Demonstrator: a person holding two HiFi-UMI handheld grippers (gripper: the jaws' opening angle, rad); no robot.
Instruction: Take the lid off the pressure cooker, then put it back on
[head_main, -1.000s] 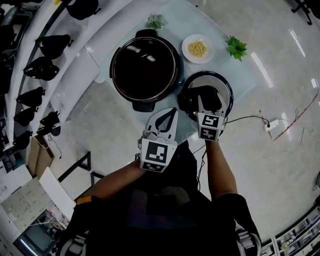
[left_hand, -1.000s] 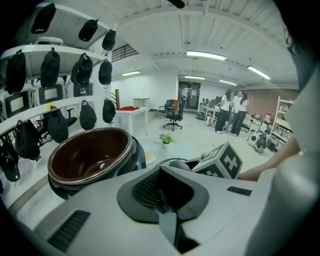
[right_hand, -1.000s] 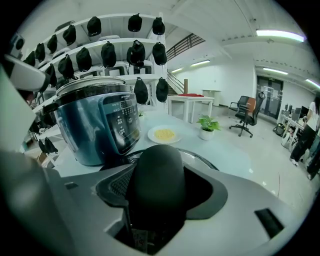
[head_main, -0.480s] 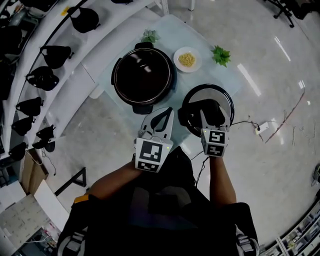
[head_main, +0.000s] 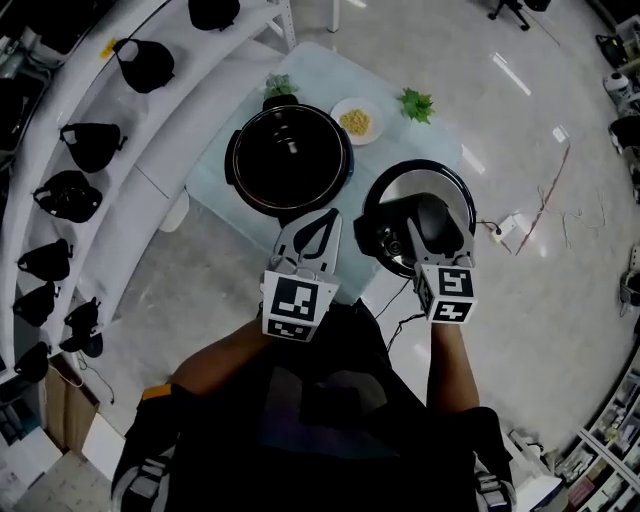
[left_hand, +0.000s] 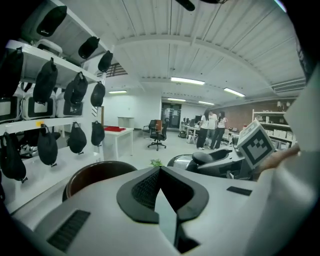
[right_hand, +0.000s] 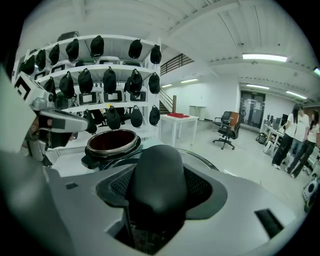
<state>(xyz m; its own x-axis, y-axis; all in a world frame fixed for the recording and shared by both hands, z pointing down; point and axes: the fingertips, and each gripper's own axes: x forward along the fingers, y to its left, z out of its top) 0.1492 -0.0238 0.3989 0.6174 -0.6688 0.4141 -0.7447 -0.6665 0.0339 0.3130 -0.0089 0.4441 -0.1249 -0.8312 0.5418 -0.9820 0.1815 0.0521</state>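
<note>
The open pressure cooker pot (head_main: 288, 160) stands on a pale table (head_main: 330, 75), its dark inside showing. To its right is the lid (head_main: 398, 182), black with a silver ring, hanging past the table's corner. My right gripper (head_main: 421, 226) is shut on the lid's black handle (right_hand: 157, 175), which fills the space between its jaws in the right gripper view; the pot (right_hand: 111, 141) lies beyond to the left. My left gripper (head_main: 311, 238) hovers at the pot's near side, shut, with nothing in it. From the left gripper view, the pot's rim (left_hand: 97, 172) shows behind its jaws.
A small plate of yellow food (head_main: 357, 121) and two green sprigs (head_main: 417, 103) sit at the table's far side. White shelves with black bags (head_main: 90, 145) curve along the left. A power strip and cable (head_main: 505, 226) lie on the floor to the right. People stand far off (left_hand: 210, 130).
The lid, still held by my right gripper, has come nearer and a little to the right, away from the pot. My left gripper stays by the pot's near side.
</note>
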